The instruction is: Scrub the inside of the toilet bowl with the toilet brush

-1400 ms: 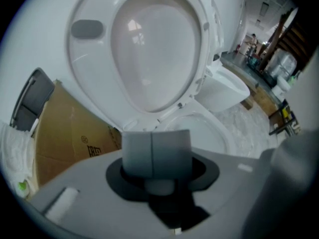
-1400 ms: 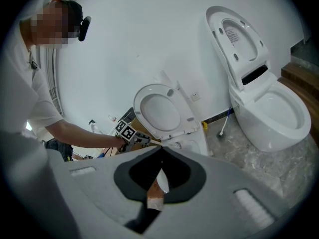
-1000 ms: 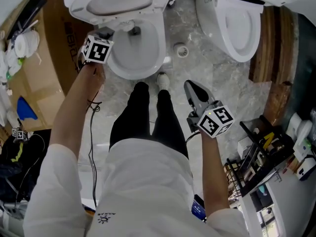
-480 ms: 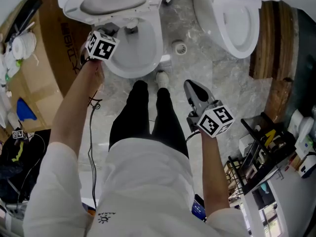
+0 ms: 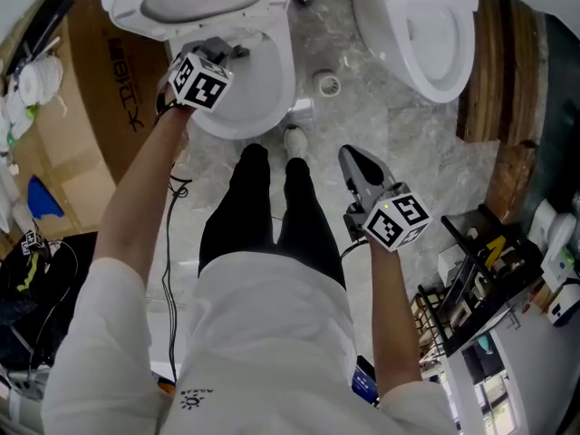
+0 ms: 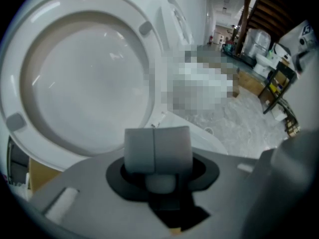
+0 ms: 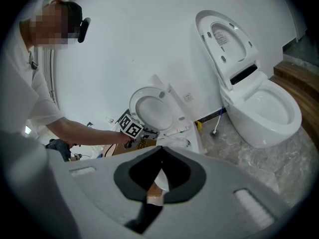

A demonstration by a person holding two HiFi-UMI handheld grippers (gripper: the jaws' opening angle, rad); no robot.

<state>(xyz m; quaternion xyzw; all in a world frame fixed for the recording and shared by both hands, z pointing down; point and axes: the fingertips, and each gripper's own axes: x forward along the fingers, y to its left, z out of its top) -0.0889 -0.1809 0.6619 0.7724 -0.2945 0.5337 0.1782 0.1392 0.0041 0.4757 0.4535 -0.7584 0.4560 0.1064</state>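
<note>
**Query:** In what state are the jaws found?

**Finding:** The pads of the left gripper [image 6: 157, 148] are found pressed flat together, with nothing clamped between them. It is held over the rear of the toilet bowl [image 5: 265, 84], just below the raised seat [image 5: 195, 3]. The right gripper [image 7: 159, 151] is likewise found closed at the tips and empty. It is held over the floor [image 5: 381, 116] beside the right leg, well apart from the bowl.

**Query:** Where is the task's tool located?

**Finding:** What is taken to be the toilet brush [image 7: 216, 128] is held by neither gripper. It is noted against the wall, in the gap between the bowl and the second toilet [image 5: 426, 34]. Its head is set on the floor and its handle is leaned upward.

**Query:** On what relation is the coming move judged to turn?

**Finding:** From the left jaws the brush lies to the right and toward the wall, past the bowl's side rim. From the right jaws it lies well ahead, toward the same wall. The left gripper is judged the nearer. The handle's long axis is judged close to upright, so a sideways grasp is called for, with the jaws opened first. Scrubbing is judged not yet begun.
</note>
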